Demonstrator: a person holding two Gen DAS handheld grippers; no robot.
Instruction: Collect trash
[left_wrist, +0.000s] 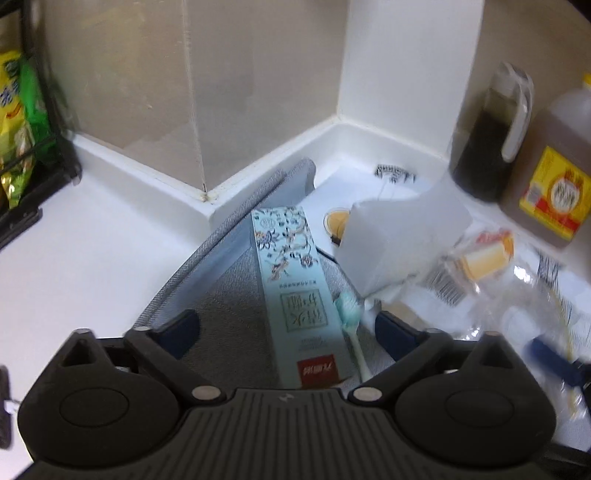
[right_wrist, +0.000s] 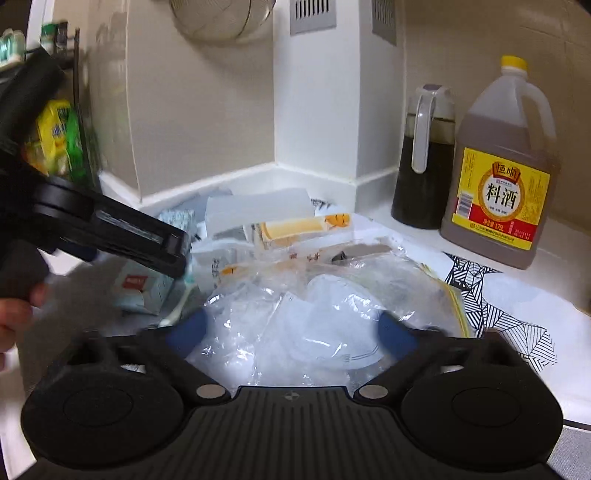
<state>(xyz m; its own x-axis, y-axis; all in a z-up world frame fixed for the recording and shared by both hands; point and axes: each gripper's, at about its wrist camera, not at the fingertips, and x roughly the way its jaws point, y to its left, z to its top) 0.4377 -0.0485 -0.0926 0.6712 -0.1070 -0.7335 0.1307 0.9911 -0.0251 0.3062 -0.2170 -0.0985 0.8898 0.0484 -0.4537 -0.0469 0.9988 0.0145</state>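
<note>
Shown together, the two wrist views cover one corner of a white surface (left_wrist: 92, 251) heaped with trash. The left claw (left_wrist: 286, 328) stands spread over a long pale-blue carton (left_wrist: 295, 291) printed with flowers, which lies on a grey mat (left_wrist: 229, 288); neither pad touches it. A mint toothbrush (left_wrist: 349, 314) lies just beside the carton's right edge. The right claw (right_wrist: 291, 332) is half spread around a crumpled clear plastic bag (right_wrist: 295, 306); whether its pads already press the film cannot be told.

Handling, as judged: the carton looks light and stiff, probably empty, with smooth faces that could slip. It is best taken across its narrow width near the middle, so that it does not swing. The bag is soft, nearly weightless and slick; a pinch on a gathered fold should hold better than one on a single layer, which may slide out or tear.

Behind the heap lie a white box (right_wrist: 258, 210) and yellow-printed wrappers (right_wrist: 303, 225). Two items beside the wall appear full and are likely not trash: a dark dispenser bottle (right_wrist: 423, 158) and a yellow-capped jug (right_wrist: 502, 177). A fabric printed with black lines (right_wrist: 491, 306) lies under the bag.
</note>
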